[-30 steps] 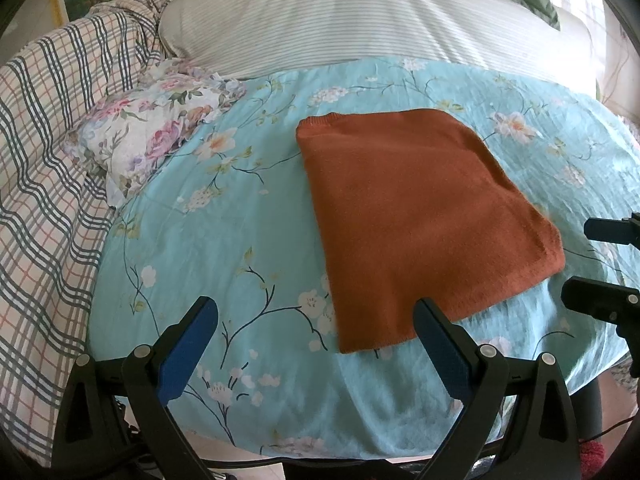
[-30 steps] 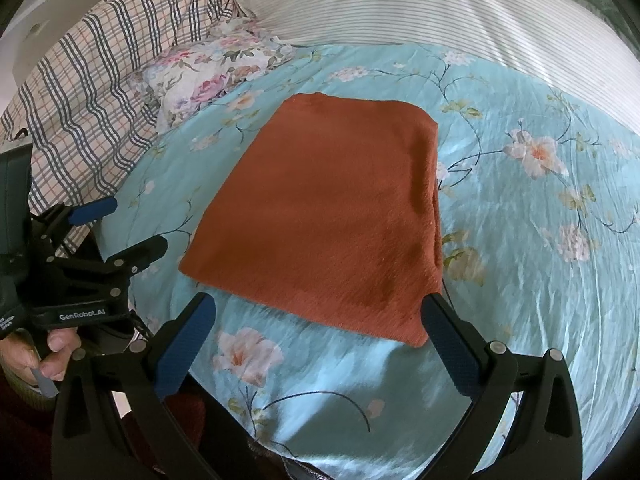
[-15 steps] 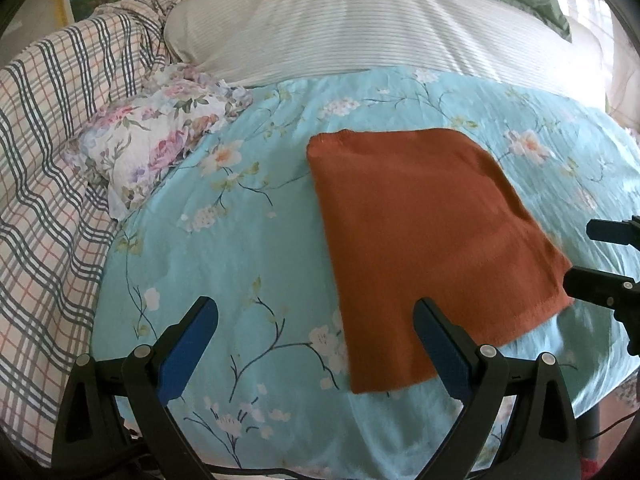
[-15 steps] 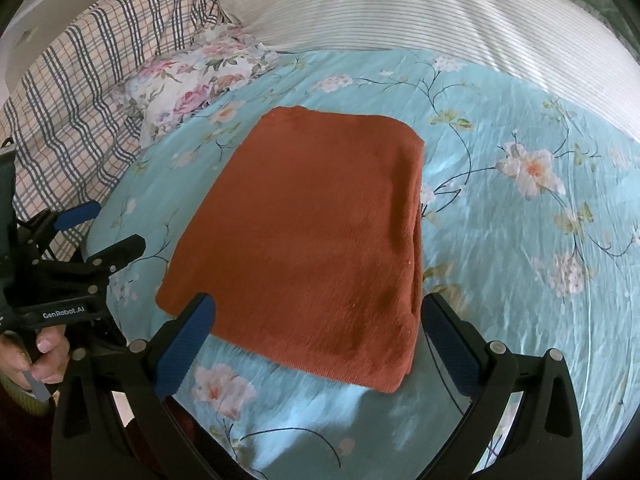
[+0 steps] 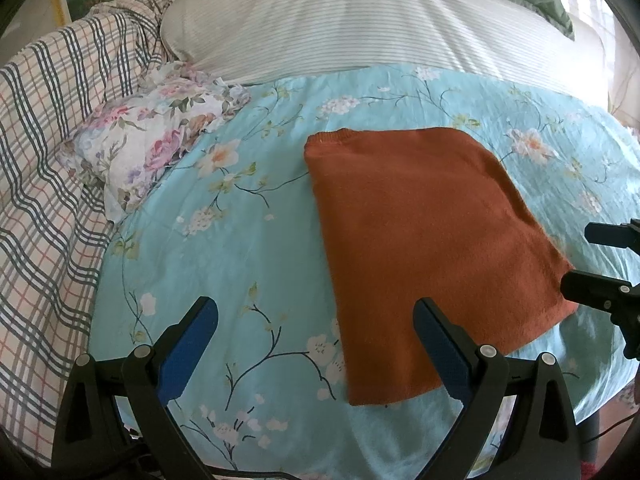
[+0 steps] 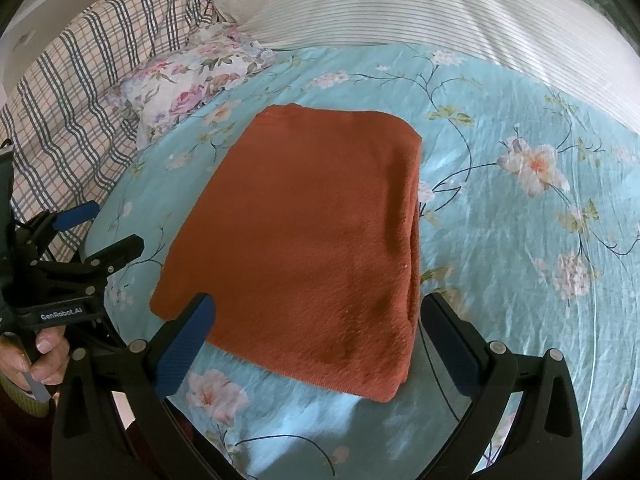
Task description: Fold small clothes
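A rust-orange knitted garment (image 5: 420,240) (image 6: 316,232) lies folded into a flat rectangle on the turquoise floral bedsheet (image 5: 224,248) (image 6: 520,248). My left gripper (image 5: 316,332) hovers open over the sheet by the garment's near left corner, its right finger above the cloth. My right gripper (image 6: 316,324) is open too, straddling the garment's near edge from above. Neither holds anything. Each gripper shows in the other's view: the right one (image 5: 600,260) at the right edge, the left one (image 6: 92,236) at the left, held by a hand (image 6: 32,356).
A small floral cloth (image 5: 152,140) (image 6: 196,80) lies bunched at the sheet's far left. A checked blanket (image 5: 48,160) runs along the left side. A striped white pillow (image 5: 360,20) (image 6: 440,4) spans the back. The bed's near edge is just below both grippers.
Both grippers have moved forward and lower toward the garment's near edge, so it looks larger and closer. The garment has not shifted, and both grippers stayed open.
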A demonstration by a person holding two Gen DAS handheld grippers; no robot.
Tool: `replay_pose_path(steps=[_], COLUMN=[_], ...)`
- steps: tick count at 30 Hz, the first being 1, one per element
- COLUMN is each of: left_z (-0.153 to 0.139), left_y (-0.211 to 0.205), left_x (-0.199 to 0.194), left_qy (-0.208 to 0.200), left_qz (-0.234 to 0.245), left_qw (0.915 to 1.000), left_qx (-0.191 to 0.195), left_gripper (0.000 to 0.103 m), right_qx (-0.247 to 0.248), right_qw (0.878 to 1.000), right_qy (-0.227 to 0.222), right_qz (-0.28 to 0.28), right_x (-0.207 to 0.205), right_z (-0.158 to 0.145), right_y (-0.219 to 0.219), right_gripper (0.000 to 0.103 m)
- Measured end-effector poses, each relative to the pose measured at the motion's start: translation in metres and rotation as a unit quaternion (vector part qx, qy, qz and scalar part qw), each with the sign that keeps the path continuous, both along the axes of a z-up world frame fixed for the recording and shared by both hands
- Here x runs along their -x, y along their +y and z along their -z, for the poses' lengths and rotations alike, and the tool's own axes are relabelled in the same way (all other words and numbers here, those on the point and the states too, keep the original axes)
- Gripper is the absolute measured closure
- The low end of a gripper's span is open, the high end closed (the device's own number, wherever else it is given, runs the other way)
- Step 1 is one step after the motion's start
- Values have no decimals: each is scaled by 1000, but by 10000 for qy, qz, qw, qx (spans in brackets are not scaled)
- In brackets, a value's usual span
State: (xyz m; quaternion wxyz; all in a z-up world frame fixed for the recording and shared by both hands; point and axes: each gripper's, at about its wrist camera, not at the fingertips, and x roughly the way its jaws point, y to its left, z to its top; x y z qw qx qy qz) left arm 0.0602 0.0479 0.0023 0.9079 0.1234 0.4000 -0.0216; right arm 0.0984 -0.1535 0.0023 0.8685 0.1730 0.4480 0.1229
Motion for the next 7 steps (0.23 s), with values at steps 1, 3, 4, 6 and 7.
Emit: replay_pose_path(steps=[1, 3, 4, 6, 7], left_z=[0, 0, 1, 2, 3], left_y=[0, 0, 0, 0, 0], left_x=[0, -3, -4, -6, -6], left_qy=[-9, -19, -2, 14, 19], left_qz=[9, -15, -22, -42, -49], left_qw=[10000, 10000, 10000, 10000, 10000], left_qx=[-3, -19, -6, 1, 18], left_gripper=[4, 4, 4, 4, 4], right_qx=[-7, -18, -31, -57, -67], right_qw=[10000, 10000, 10000, 10000, 10000], right_qy=[6, 18, 28, 59, 70], right_qz=[1, 6, 3, -8, -11], right_x=[-1, -3, -4, -7, -8], right_z=[1, 3, 4, 7, 8], right_y=[-1, -1, -1, 0, 1], right_gripper=[1, 1, 1, 1, 1])
